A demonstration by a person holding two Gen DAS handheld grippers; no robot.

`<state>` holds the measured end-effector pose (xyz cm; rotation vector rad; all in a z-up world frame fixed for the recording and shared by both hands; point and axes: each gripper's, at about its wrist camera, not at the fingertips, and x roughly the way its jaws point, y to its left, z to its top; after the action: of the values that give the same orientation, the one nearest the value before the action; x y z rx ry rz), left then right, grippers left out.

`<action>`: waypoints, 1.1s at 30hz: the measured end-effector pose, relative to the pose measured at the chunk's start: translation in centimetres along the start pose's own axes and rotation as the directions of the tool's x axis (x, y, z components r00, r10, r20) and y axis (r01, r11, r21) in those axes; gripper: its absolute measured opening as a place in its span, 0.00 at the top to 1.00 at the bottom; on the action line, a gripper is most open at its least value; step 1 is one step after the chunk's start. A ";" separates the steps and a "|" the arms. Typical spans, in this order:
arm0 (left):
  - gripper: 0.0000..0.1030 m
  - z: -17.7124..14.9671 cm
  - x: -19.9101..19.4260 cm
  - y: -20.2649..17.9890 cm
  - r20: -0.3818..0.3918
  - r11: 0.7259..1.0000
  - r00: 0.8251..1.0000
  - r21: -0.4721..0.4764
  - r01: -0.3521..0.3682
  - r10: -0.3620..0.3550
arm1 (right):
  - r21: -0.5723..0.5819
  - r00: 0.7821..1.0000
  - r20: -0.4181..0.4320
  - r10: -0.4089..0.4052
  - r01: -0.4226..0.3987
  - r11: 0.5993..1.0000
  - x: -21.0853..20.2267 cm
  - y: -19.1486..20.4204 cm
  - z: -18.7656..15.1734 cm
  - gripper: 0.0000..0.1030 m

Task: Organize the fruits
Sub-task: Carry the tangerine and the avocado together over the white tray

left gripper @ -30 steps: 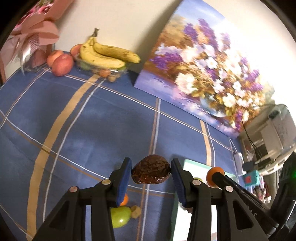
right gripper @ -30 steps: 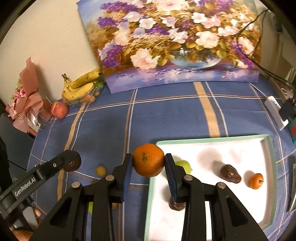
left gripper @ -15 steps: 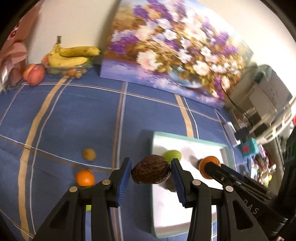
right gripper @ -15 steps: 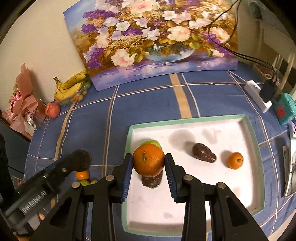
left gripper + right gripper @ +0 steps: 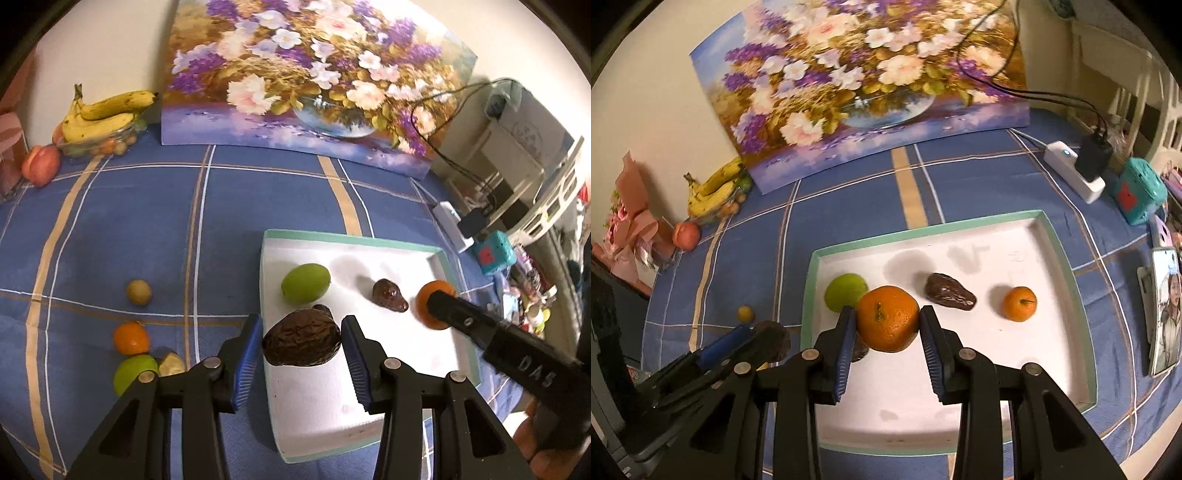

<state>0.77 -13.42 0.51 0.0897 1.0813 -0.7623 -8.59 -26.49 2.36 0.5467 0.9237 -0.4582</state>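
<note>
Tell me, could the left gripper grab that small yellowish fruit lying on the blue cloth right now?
Probably not: the left gripper is clamped on a wrinkled brown fruit, though the yellowish fruit lies unobstructed.

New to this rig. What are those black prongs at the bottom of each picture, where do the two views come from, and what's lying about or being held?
No robot here: a person holds two hand-held claws, each carrying a fisheye camera looking along its fingers. In the left view, the left claw grips a wrinkled dark brown fruit. In the right view, the right claw grips a large orange. Both are above a white tray with a mint-green rim on a blue checked cloth. The tray holds a green fruit, a brown date-like fruit and a small orange.
</note>
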 end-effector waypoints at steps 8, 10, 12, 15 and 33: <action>0.55 -0.9 1.5 -2.0 -0.040 0.999 0.999 0.052 -0.003 0.005 | 0.044 0.999 -0.011 -0.035 0.036 0.998 -0.1 -3.1 0.0 0.64; 0.55 -1.2 2.1 -2.4 -0.056 0.998 0.998 0.067 -0.006 0.010 | 0.059 0.999 -0.018 -0.049 0.050 0.997 0.1 -3.9 0.1 0.64; 0.55 -1.5 2.7 -2.8 -0.073 0.997 0.997 0.081 -0.013 0.019 | 0.067 0.997 -0.027 -0.071 0.072 0.995 0.4 -4.4 0.1 0.64; 0.55 -2.0 3.6 -3.3 -0.100 0.994 0.994 0.103 -0.025 0.036 | 0.058 0.993 -0.058 -0.102 0.106 0.993 1.4 -4.8 -0.1 0.64; 0.55 -3.5 7.2 -3.3 -0.197 0.988 0.975 0.137 -0.077 0.103 | 0.047 0.962 -0.228 -0.151 0.165 0.985 6.4 -6.4 -1.9 0.64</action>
<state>-2.13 -18.12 -6.16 0.3303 1.2126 -0.7518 -10.18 -31.13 -5.46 0.5950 1.1773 -0.5812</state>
